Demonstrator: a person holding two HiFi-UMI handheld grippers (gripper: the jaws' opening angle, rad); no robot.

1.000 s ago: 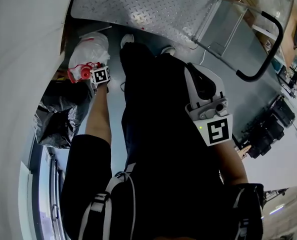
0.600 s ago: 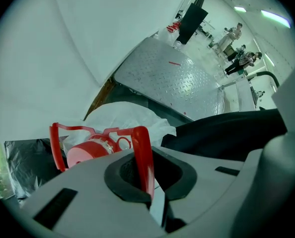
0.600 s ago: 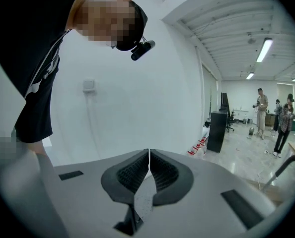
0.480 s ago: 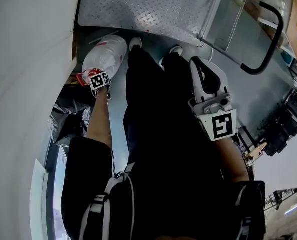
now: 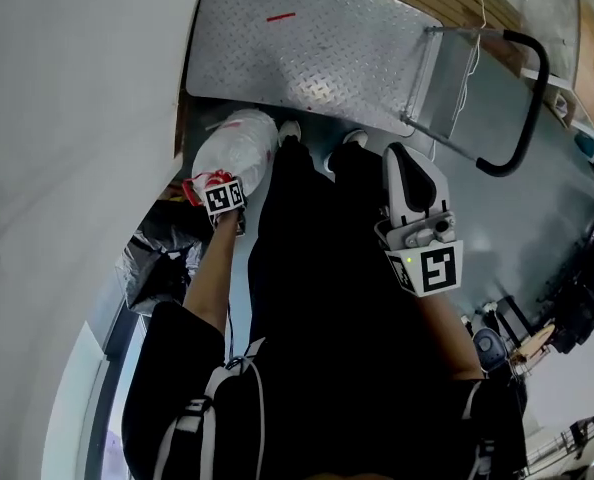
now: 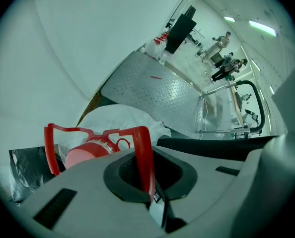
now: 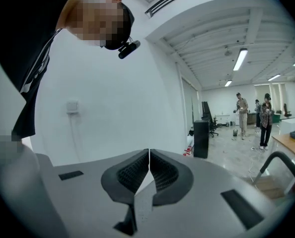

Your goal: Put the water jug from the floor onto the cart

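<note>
One thin red handle (image 6: 143, 148), pinched by the left gripper (image 6: 148, 180), bears the probably heavy water jug (image 6: 122, 120); the right gripper (image 7: 148, 170) is closed, empty.

Left claw (image 5: 218, 187) on handle (image 5: 199, 182) of water jug (image 5: 240, 146), beside cart (image 5: 317, 48).

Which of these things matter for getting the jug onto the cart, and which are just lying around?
In the job:
- jug, its red handle clamped in the left gripper
- cart, just beyond the jug

Lying about:
- black bag beside the jug
- right gripper, shut on nothing
- black cabinet across the room
</note>
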